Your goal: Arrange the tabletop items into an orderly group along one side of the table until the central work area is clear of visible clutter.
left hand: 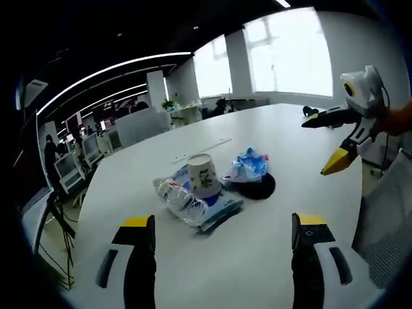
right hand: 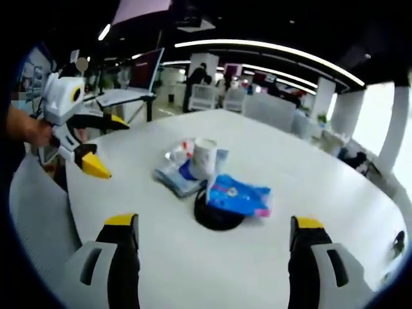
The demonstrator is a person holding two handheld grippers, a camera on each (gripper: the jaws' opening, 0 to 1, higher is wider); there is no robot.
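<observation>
On the white round table (left hand: 283,212), a white paper cup (left hand: 203,174) stands on a clear plastic packet (left hand: 193,201); just right, a blue crinkled wrapper (left hand: 247,165) lies on a black disc (left hand: 261,186). The left gripper (left hand: 222,241) hovers nearby, jaws apart.

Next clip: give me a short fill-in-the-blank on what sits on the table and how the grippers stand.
1. The paper cup stands on a crumpled clear ____.
2. The blue packet lies on a flat round ____ object.
3. Both the left gripper and right gripper have their jaws ____.

Missing words: bag; black; open
</observation>
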